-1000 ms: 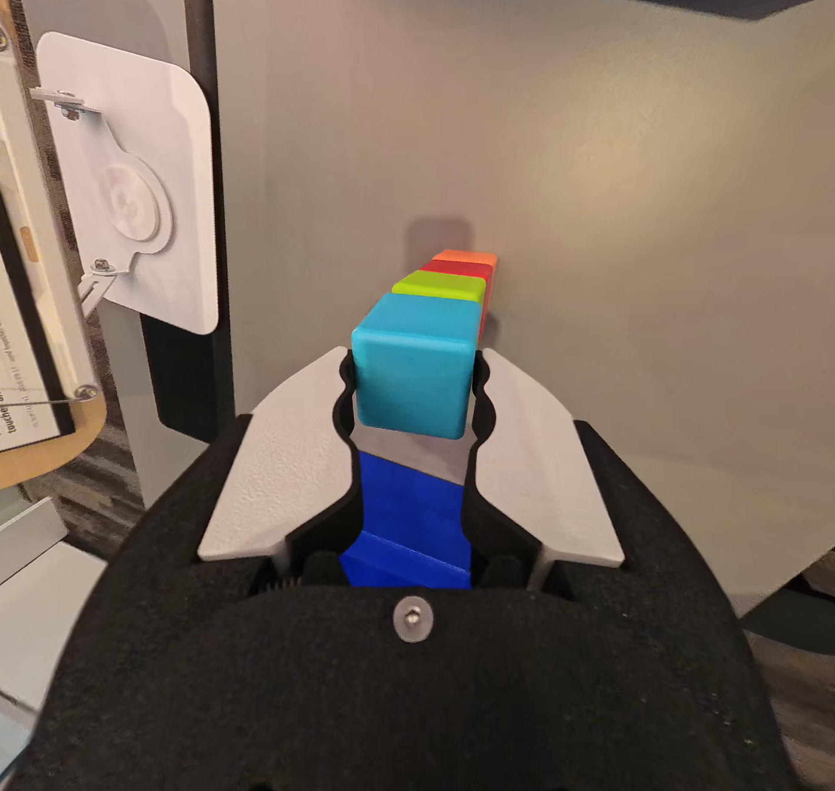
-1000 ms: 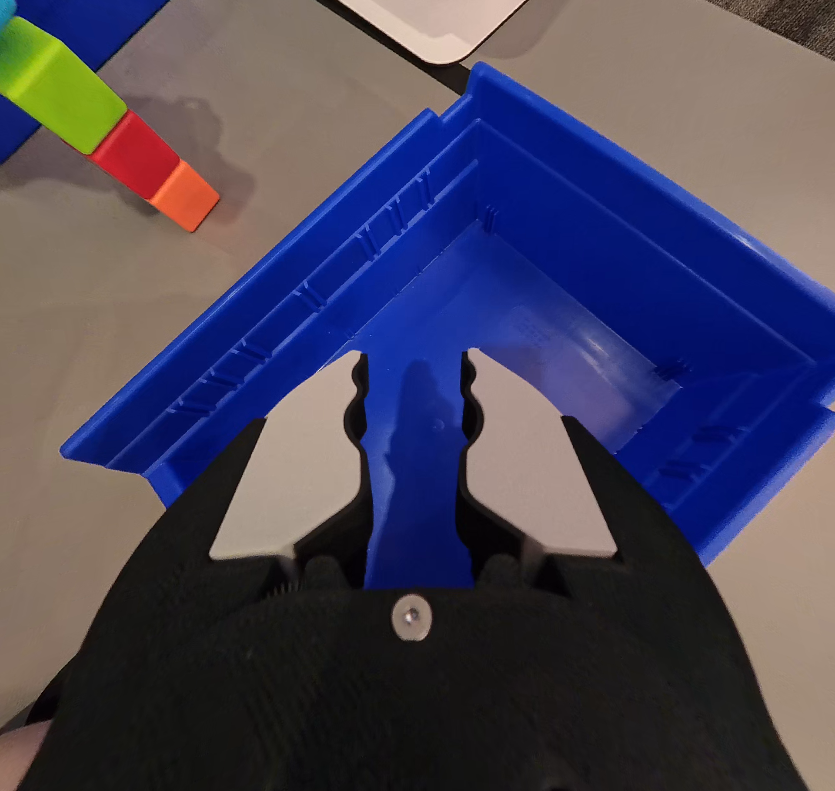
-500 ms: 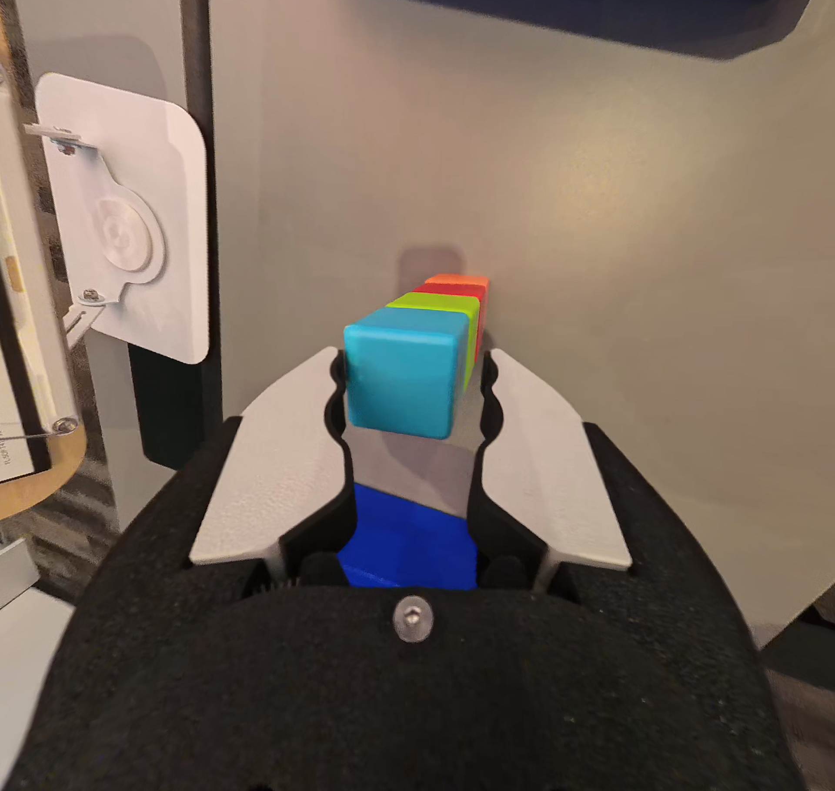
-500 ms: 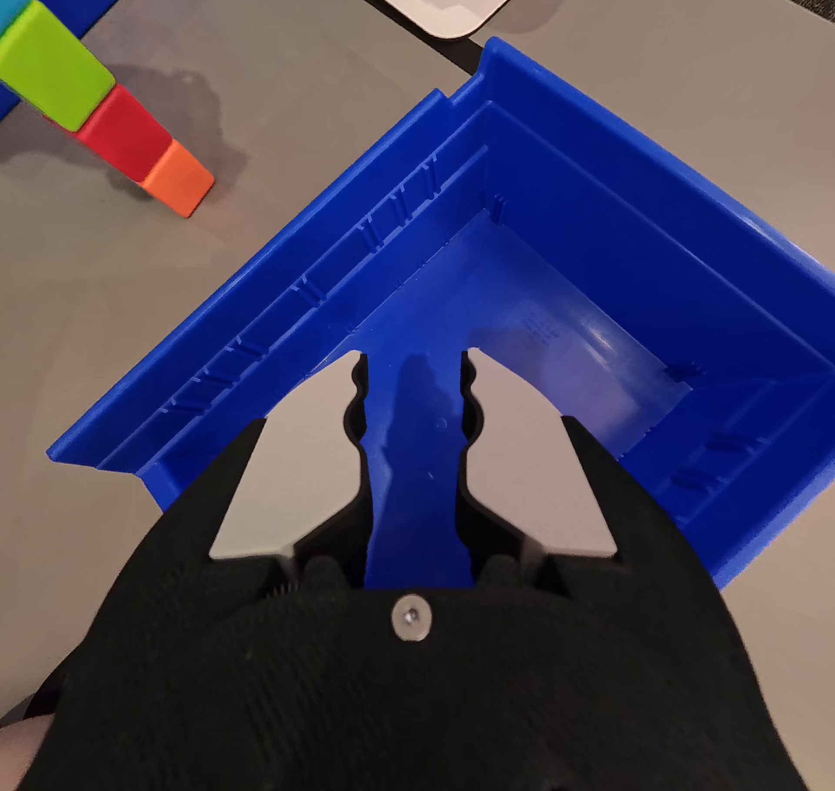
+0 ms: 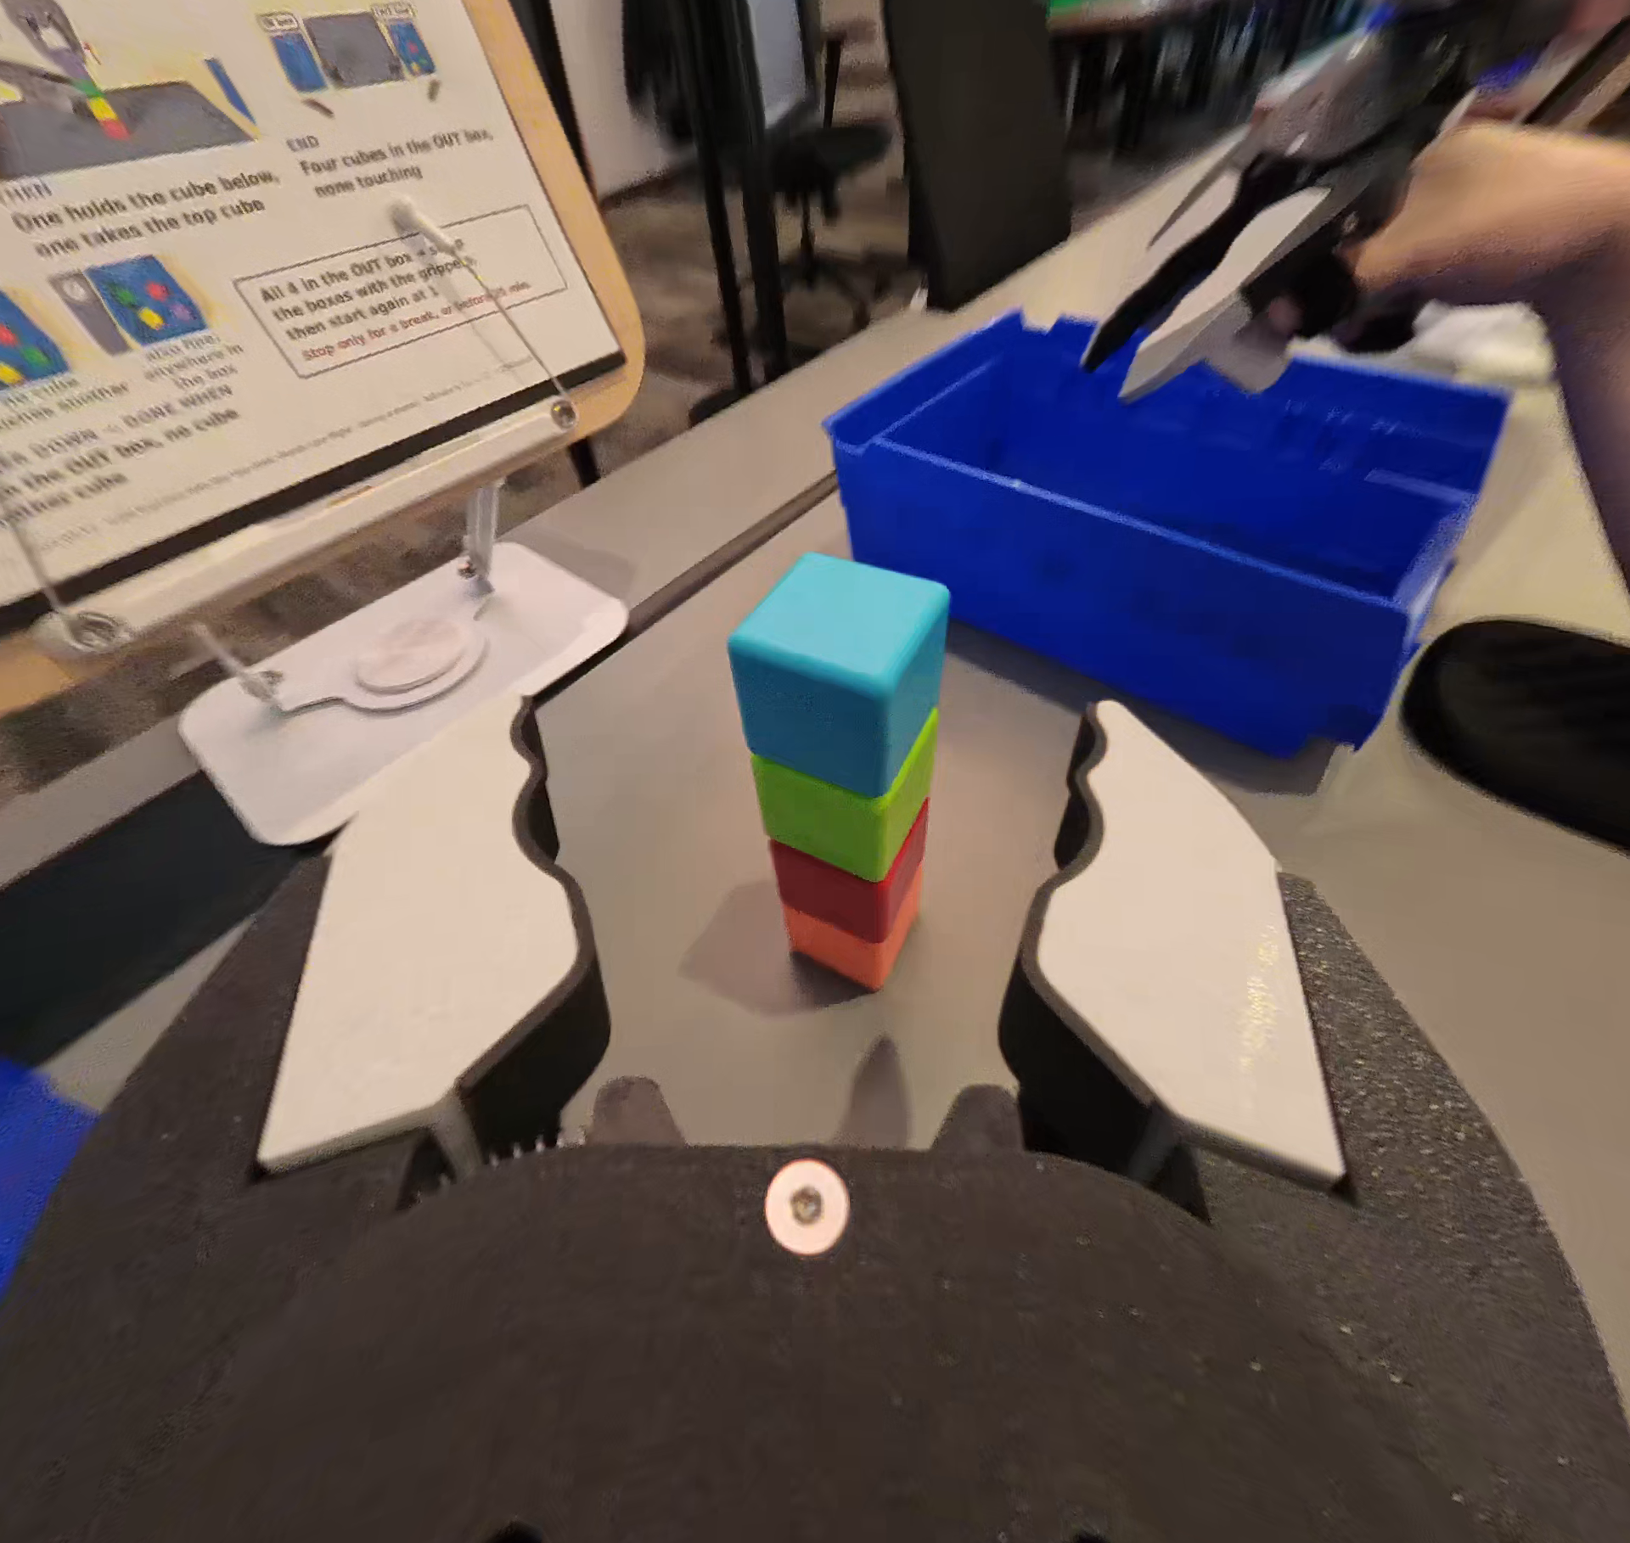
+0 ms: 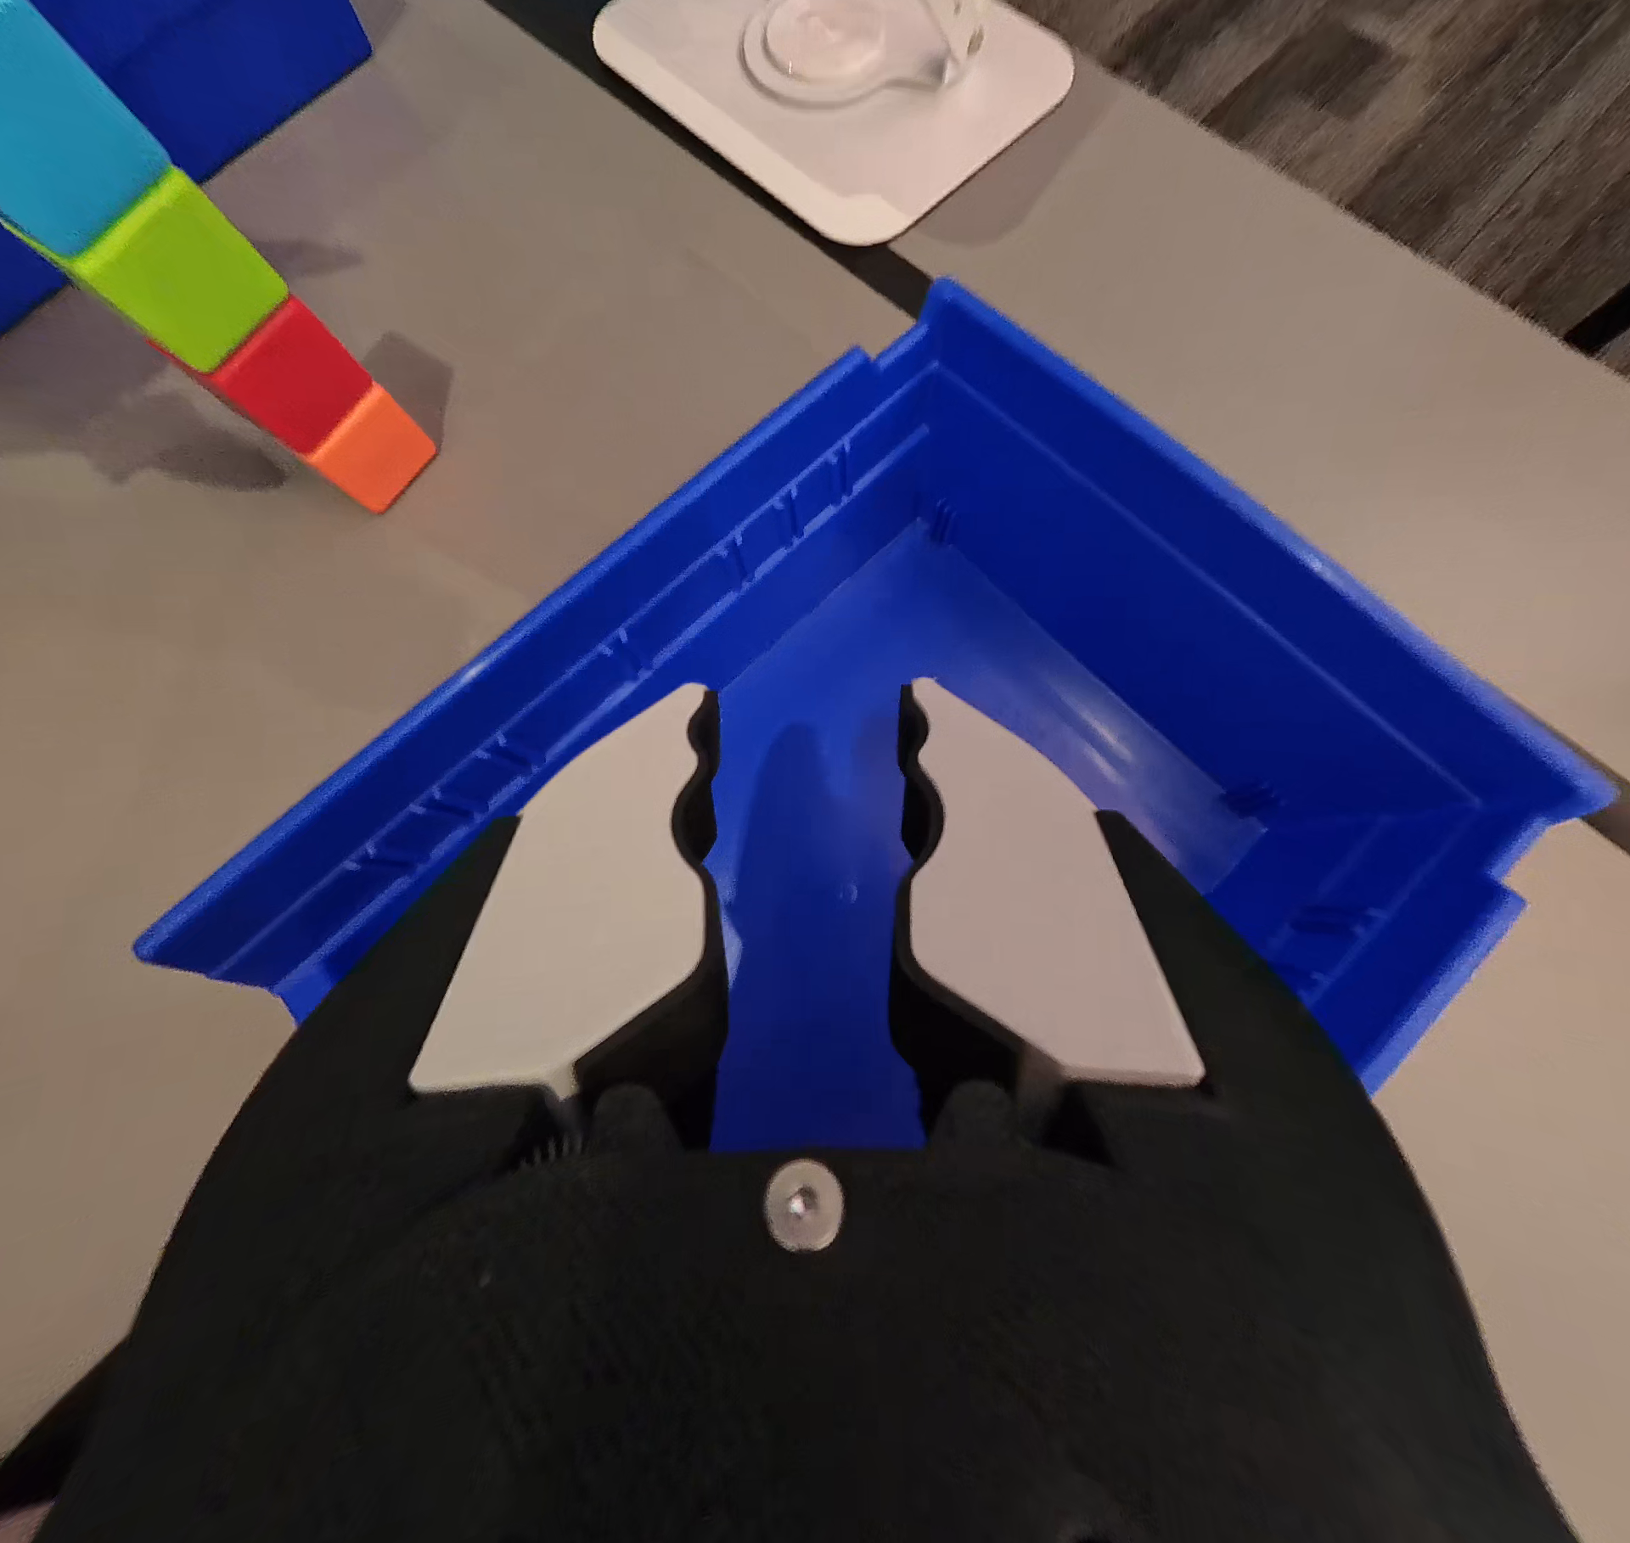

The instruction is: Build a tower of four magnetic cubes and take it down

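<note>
A tower of four cubes stands on the grey table [image 5: 670,795]: cyan cube [image 5: 838,672] on top, then green [image 5: 842,804], red [image 5: 847,888] and orange [image 5: 847,949] at the bottom. My left gripper [image 5: 811,711] is open wide; the tower stands between its fingers with clear gaps on both sides. My right gripper [image 6: 807,694] is open and empty, hovering over the blue bin [image 6: 617,619]. It also shows in the left wrist view [image 5: 1138,354], above that bin [image 5: 1102,548]. The tower shows at the upper left of the right wrist view [image 6: 176,266].
An instruction board [image 5: 265,222] on a white base [image 5: 397,689] stands at the back left. A second blue bin [image 6: 176,19] sits behind the tower. A person's hand [image 5: 1499,222] holds the right gripper. A dark seam [image 5: 732,531] crosses the table. My right fingertips sit around 30 cm from my left ones.
My left gripper opened and let go of the cyan cube, then drew back and tilted up. The tower stays standing by itself. The right gripper stays open over the bin.
</note>
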The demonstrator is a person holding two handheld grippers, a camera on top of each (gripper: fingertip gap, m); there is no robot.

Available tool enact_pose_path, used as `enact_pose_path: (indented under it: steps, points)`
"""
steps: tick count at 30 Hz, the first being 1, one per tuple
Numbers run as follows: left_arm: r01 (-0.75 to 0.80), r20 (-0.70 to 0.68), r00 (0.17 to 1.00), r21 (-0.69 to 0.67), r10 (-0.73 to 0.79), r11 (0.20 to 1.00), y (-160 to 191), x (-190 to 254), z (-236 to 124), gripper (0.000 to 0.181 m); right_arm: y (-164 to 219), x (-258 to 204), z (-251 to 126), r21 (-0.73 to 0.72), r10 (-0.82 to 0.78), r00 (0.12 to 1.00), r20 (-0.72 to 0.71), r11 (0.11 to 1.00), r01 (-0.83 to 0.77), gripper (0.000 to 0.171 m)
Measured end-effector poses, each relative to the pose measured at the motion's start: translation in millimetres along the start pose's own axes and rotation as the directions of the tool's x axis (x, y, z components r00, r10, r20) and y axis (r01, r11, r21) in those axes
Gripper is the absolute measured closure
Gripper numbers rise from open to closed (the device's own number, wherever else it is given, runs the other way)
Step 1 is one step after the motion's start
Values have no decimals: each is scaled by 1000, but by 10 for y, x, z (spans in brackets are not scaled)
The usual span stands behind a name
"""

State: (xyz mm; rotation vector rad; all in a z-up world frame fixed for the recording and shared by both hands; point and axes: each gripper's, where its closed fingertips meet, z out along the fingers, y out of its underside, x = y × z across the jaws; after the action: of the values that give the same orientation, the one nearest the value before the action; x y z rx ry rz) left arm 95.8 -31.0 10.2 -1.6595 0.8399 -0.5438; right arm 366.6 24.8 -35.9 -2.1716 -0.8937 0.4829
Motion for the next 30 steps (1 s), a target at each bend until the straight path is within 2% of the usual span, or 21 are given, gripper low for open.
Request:
enact_pose_path:
  steps: [4,8,13,18,20,23,28,30]
  points:
    - [68,-38,997,126,-63,990,170,29,106,66,-260,-37,-74,120,-11,1000,-23,993,14,132]
    - [40,-79,996,62,-35,997,387,35,303,78,-458,-165,-127,189,-50,999,-20,981,52,133]
    - [142,-139,982,70,-131,987,474,20,438,92,-655,-338,-159,250,-91,996,-5,964,90,134]
    - [168,-186,971,71,-153,983,557,53,519,93,-860,-610,-170,328,-136,989,65,939,108,134]
    - [177,-205,966,88,-156,980,546,71,551,88,-901,-707,-165,341,-160,983,92,933,120,134]
    - [166,-223,964,78,-146,983,586,106,611,92,-907,-758,-140,339,-170,980,107,932,125,134]
    - [143,-242,964,120,-111,982,573,164,618,115,-888,-778,-94,328,-157,979,131,938,107,135]
    - [143,-253,962,141,-104,980,544,181,589,117,-870,-792,-65,313,-162,978,130,943,115,135]
